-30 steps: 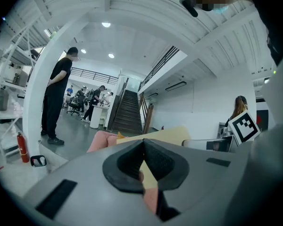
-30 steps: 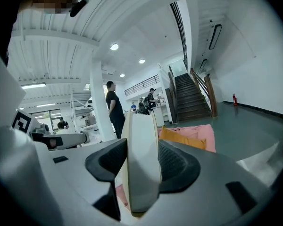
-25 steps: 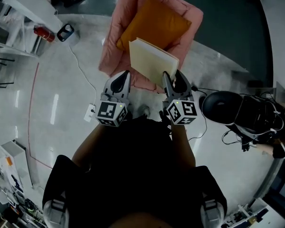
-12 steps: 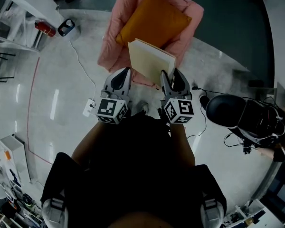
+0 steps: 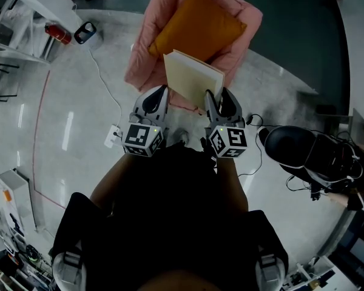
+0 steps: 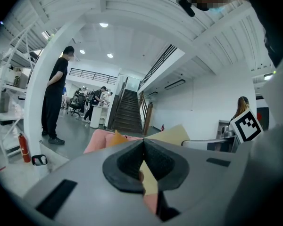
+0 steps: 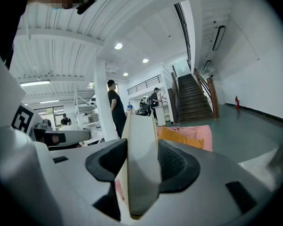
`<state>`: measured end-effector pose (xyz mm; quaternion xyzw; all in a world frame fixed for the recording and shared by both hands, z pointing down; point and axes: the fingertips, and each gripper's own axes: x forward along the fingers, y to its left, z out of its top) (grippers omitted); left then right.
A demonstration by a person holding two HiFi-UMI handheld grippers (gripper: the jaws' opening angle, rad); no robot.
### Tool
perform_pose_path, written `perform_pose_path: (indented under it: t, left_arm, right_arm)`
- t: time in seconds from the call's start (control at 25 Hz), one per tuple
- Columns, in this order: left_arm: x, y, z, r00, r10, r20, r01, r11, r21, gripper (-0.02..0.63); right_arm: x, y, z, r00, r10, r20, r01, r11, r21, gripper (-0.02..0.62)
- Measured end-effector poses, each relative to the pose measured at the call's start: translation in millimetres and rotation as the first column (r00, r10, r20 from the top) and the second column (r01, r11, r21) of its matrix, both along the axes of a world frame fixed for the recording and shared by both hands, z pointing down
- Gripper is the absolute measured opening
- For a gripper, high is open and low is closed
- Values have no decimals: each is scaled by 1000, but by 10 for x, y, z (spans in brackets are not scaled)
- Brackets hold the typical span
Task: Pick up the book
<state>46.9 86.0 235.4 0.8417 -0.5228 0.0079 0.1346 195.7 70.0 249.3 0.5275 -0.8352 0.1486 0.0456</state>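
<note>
A cream-covered book (image 5: 193, 77) is held upright in the air, its lower edge clamped between the pads of my right gripper (image 5: 215, 97). In the right gripper view the book (image 7: 141, 149) fills the gap of that gripper (image 7: 142, 168), both pads pressed on its covers. My left gripper (image 5: 155, 97) hangs beside it on the left, shut with nothing in it; in its own view the tips of this gripper (image 6: 143, 145) meet, and the book (image 6: 172, 135) shows to the right beyond them. Below the book stands a pink armchair (image 5: 147, 47) with an orange cushion (image 5: 200, 26).
A black office chair (image 5: 297, 147) and cables lie on the floor at the right. A white power strip (image 5: 114, 139) with its cord lies left of the grippers. A red fire extinguisher (image 5: 56, 34) stands by the shelving. A person (image 6: 54, 102) stands near a pillar; a staircase (image 6: 127, 112) rises behind.
Both grippers have sunk slightly together, the book still clamped in the right one. The grip and the left jaws look the same.
</note>
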Motion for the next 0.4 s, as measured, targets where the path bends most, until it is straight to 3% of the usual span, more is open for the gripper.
perform_pose_path:
  t: [0.4]
  left_arm:
    - [-56,-183,52,1000,5,4,-5,1000,6,9]
  right_arm:
    - [-87,-181,25,1000,-8,-5,8,1000,9,212]
